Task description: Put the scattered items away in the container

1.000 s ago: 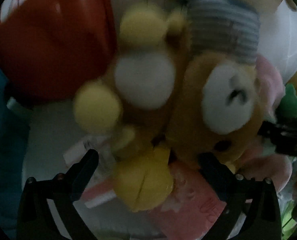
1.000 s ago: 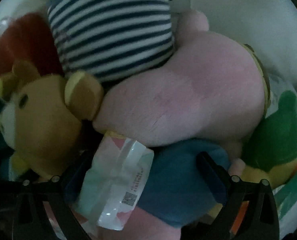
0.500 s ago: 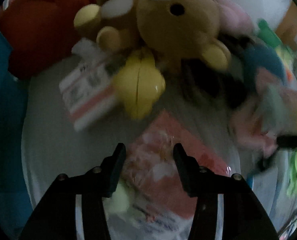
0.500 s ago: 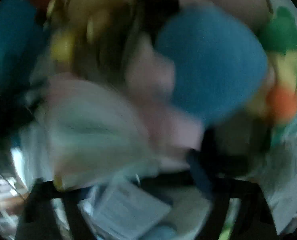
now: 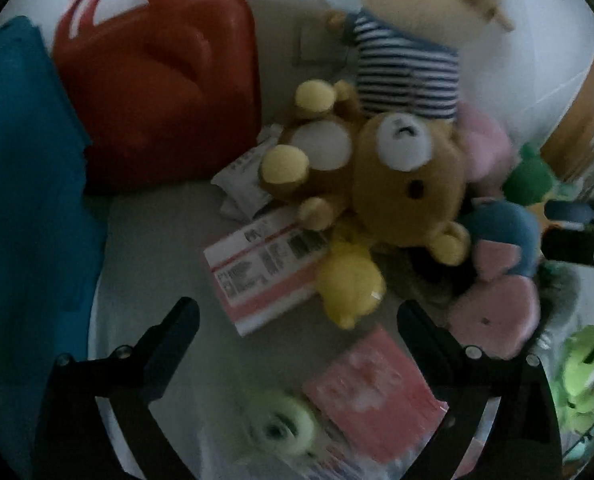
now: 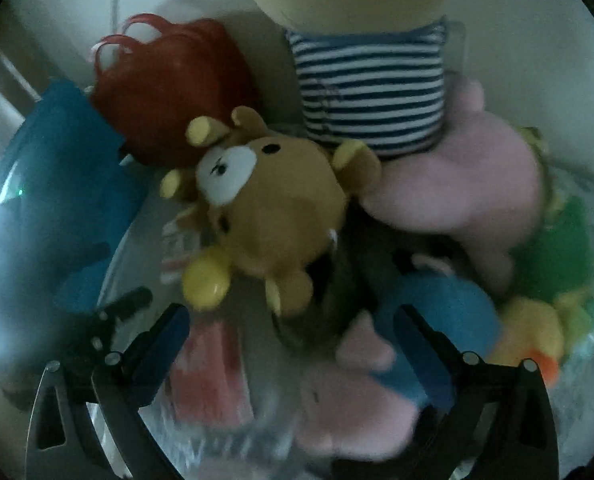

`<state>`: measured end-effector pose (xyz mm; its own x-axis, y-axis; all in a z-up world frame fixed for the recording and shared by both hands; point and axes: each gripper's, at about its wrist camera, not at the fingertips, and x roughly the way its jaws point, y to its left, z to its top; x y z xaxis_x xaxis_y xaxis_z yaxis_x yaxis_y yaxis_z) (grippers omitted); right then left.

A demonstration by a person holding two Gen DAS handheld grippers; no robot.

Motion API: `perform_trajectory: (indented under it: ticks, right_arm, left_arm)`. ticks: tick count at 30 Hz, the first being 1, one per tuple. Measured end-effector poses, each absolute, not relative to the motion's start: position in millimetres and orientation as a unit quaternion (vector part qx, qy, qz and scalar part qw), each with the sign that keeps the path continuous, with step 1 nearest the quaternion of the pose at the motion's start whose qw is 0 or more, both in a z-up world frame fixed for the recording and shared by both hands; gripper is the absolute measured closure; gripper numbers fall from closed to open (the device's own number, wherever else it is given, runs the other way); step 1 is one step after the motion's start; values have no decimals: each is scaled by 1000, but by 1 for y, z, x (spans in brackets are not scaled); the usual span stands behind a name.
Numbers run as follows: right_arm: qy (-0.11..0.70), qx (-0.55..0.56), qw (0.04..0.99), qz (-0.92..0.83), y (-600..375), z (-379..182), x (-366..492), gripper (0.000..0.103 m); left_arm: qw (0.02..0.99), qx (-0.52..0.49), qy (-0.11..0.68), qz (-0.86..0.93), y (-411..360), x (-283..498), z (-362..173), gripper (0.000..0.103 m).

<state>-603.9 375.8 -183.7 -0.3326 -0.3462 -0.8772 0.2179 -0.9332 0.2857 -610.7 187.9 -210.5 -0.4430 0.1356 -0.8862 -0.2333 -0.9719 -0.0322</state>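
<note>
Both grippers, left (image 5: pixel 297 312) & right (image 6: pixel 291 320), spread wide w/ nothing held, over the white round-walled container (image 5: pixel 153 248) where the brown plush bear (image 5: pixel 409 184) lies heaped (blurry): a careless dip could snag toys.

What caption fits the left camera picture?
Open left gripper above a bear, red bag and packets.

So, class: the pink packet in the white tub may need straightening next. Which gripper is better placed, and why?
Left. The left gripper is open with the pink packet just below its fingers; in the right view the packet is blurred and off-centre.
</note>
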Motion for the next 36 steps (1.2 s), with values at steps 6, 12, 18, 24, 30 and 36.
perform_trajectory:
  ticks: [6,12,18,24,30,36]
  right_arm:
    - [-122,568,192,-791,366,-251,-668,0]
    - [-152,567,256,-768,344,-286,-672,2]
    - [-117,603,269,-742,328,-296,-643,70]
    - [-95,644,265,-711,322,-311,-588,74]
    - [-36,688,309,-656,290,-318,-501,74]
    - [3,686,316,-655,294,-287,-459,49]
  left_arm:
    - [108,-521,41,846,195,-661,-260,2]
    - [101,-509,38,854,202,-684,-279,12]
    - [103,-511,84,849,192,-646,-269,53]
    - [95,-532,99,836,175,-583,-258,55]
    - [97,-561,108,815,166,-521,-252,56]
    - [118,-568,116,806,158,-483,-231,54]
